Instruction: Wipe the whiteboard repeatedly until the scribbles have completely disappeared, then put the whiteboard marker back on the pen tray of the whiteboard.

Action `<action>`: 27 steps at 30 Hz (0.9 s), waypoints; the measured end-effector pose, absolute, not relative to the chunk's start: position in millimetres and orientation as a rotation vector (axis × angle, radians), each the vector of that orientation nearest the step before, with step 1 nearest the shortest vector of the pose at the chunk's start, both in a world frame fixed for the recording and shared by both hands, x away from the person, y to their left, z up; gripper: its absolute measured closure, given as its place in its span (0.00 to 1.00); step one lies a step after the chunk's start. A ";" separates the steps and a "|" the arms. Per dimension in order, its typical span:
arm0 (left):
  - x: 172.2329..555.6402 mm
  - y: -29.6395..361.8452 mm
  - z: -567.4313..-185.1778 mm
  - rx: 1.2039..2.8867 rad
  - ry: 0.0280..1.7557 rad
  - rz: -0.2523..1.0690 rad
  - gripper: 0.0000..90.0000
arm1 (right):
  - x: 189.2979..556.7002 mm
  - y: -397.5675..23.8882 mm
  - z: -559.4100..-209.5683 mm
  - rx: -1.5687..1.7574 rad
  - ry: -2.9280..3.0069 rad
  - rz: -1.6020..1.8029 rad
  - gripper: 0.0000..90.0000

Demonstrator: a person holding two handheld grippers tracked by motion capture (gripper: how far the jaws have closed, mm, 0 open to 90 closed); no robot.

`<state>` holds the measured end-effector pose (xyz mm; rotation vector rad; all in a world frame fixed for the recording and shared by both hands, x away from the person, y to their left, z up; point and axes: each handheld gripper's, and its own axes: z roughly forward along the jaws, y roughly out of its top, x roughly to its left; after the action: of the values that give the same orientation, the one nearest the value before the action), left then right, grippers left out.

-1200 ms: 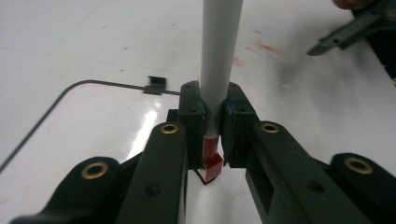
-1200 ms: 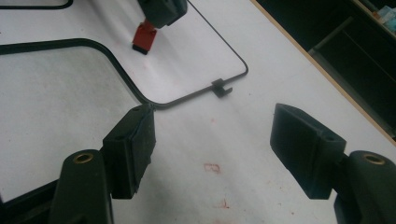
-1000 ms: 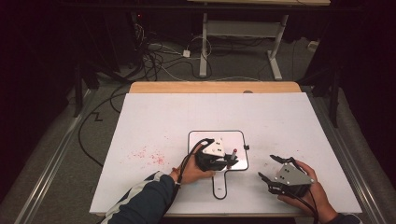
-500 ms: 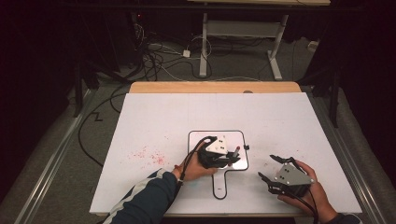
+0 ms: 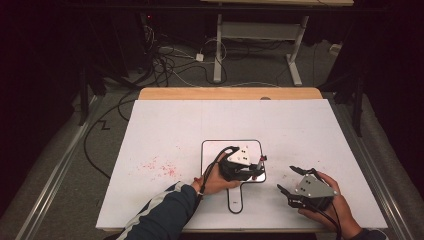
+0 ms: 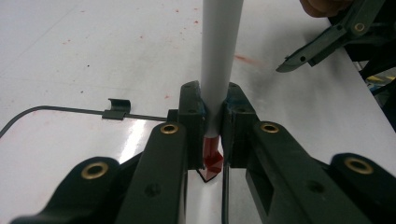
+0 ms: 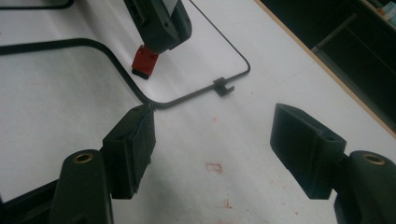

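Near the surface's front edge, a marker point(image 6: 219, 56) — pinched in the left claw point(image 6: 214, 107) — has been slid slightly along the whiteboard point(image 5: 215, 155), stroke seemingly unfinished; the right claw point(image 7: 217, 140) is spread.

Both grippers: black jaws with brass screw bushings behind the fingers, grey triangular top plate, black cable. Left sleeve point(image 5: 160, 212) dark, white stripes.

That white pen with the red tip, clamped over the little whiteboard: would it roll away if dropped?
Probably: the marker is a smooth round barrel, so it likely rolls on the flat whiteboard. It looks stiff and light, staying straight between the left gripper jaws. Its smooth surface may be slippery.
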<state>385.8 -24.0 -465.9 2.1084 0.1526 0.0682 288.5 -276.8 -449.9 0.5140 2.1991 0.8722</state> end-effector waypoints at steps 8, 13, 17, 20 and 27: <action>386.8 -17.5 -458.1 2.066 0.215 0.115 0.87 | 298.1 -277.3 -439.0 0.633 2.166 1.040 0.37; 387.6 -14.1 -454.5 2.044 0.238 0.106 0.87 | 306.6 -272.8 -431.9 0.682 2.158 1.147 0.39; 385.9 -16.3 -454.7 2.053 0.241 0.090 0.87 | 308.0 -265.6 -422.7 0.695 2.171 1.234 0.41; 380.5 -19.5 -452.8 2.045 0.231 0.057 0.87 | 309.3 -256.6 -411.1 0.699 2.182 1.311 0.41; 368.1 -23.5 -446.3 2.020 0.197 0.010 0.87 | 318.3 -234.4 -396.6 0.685 2.263 1.373 0.51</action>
<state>368.1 -23.5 -446.3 2.0203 0.1967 0.0099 318.3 -234.4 -396.6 0.6852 2.2629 1.3731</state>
